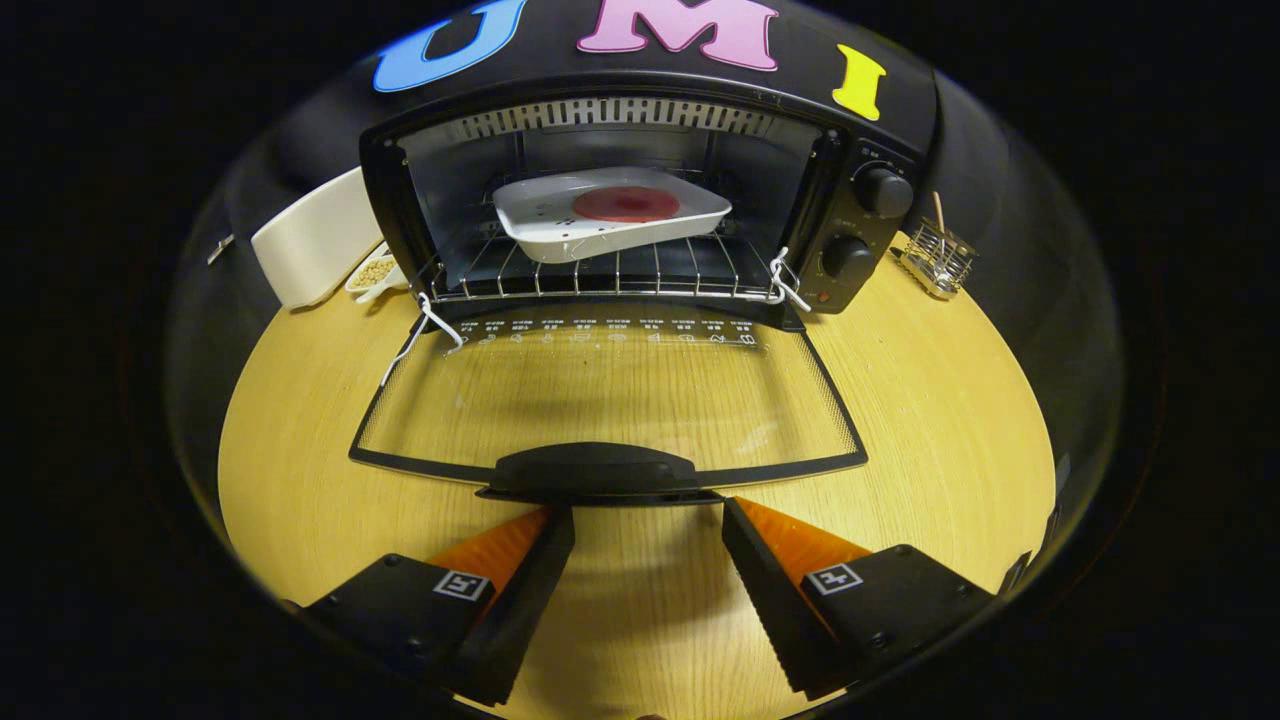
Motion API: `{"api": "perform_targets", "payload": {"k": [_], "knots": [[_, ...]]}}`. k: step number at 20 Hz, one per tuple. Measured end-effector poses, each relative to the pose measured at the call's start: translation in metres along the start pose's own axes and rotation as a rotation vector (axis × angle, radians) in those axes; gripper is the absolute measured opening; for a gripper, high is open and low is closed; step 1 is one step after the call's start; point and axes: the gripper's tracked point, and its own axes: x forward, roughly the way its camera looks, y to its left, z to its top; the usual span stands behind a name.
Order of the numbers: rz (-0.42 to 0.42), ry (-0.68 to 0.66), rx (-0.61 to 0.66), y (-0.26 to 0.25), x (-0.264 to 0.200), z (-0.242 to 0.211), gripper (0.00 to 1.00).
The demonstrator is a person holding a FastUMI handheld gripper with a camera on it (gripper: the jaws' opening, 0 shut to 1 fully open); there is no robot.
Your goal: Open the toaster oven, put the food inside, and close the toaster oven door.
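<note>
Closing the toaster oven (640, 215) remains: we find the food (626, 204) on its white tray (610, 225) already on the rack, and the door (610, 400) lying flat on the desk (930, 400). Our claw (648, 520) is spread and empty, just short of the door handle (597, 472). We advise hooking under the handle and swinging upward steadily. Hinges and latch are not discernible

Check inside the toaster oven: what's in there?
Toaster oven, door down: a white tray with a round red food piece sits tilted on the wire rack. The rack under the tray is covered. Gripper open, just short of the door handle.
</note>
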Motion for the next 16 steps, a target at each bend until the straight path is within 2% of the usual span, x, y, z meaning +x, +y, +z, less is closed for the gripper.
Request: {"api": "perform_targets", "payload": {"k": [2, 6, 9, 12, 14, 16], "knots": [[0.01, -0.008, -0.043, 0.0, -0.005, 0.005, 0.98], [0.025, -0.118, -0.159, 0.0, -0.03, 0.024, 0.98], [0.039, -0.201, -0.129, -0.001, -0.053, 0.046, 0.99], [0.06, -0.338, -0.057, -0.005, -0.085, 0.089, 0.98], [0.068, -0.405, -0.028, -0.008, -0.12, 0.121, 0.99], [0.076, -0.536, -0.026, -0.009, -0.165, 0.158, 0.99]]}}
